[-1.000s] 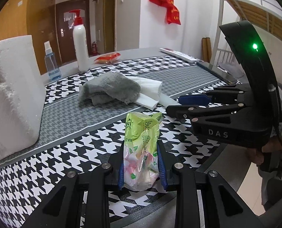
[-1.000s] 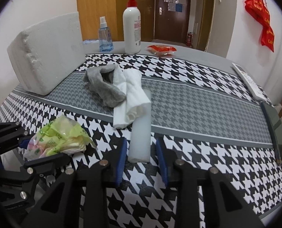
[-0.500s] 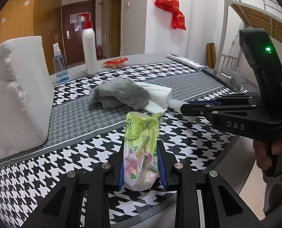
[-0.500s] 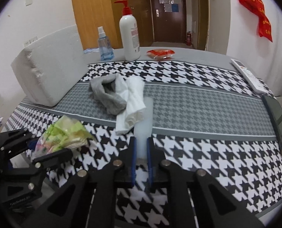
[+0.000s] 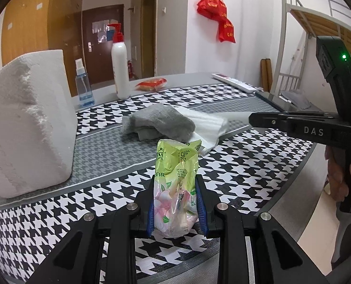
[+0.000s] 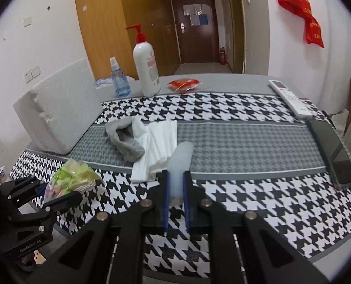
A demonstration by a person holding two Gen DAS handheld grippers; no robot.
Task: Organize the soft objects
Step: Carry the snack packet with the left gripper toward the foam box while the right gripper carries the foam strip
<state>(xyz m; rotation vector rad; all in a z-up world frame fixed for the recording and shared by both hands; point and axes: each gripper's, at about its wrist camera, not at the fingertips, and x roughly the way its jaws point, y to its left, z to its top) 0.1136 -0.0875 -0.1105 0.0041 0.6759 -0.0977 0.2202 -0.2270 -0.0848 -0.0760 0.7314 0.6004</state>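
Observation:
My left gripper is shut on a green and pink plastic tissue pack, held above the table's near edge; it also shows in the right wrist view. My right gripper is shut on a pale white foam strip, lifted off the table; the strip also shows in the left wrist view. A grey cloth and a folded white cloth lie together on the table's grey band.
A large white foam block stands at the left. At the back are a spray bottle, a pump bottle and a red packet. A remote and a phone lie at the right.
My right gripper closed on the foam strip and raised it off the table. My left gripper rose a little with the tissue pack still in it.

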